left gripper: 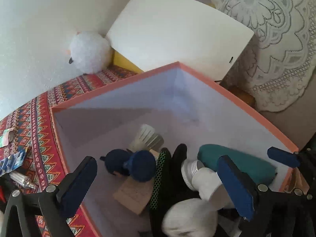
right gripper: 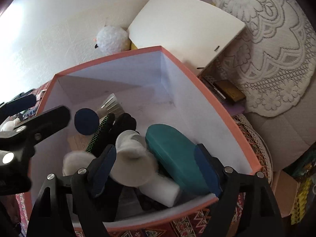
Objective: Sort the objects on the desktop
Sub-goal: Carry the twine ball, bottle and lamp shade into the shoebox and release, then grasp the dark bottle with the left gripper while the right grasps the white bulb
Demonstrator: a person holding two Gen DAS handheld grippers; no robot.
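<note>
Both my claws hang released over the pink-rimmed box (right gripper: 209,96): left gripper (left gripper: 158,179) and right gripper (right gripper: 156,167) stand wide with nothing pinched. The sorted things lie in the box below: one teal case (right gripper: 175,154), one white bulb (left gripper: 205,179), one shuttlecock (left gripper: 147,138). I judge it best to lift straight up, clear of the rim. Outside on the patterned cloth (left gripper: 39,118) one battery pack (left gripper: 13,161) waits.

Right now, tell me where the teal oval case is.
The teal oval case lies inside the pink-rimmed white box, along its right wall in both wrist views, just right of the white screw-base bulb.
</note>
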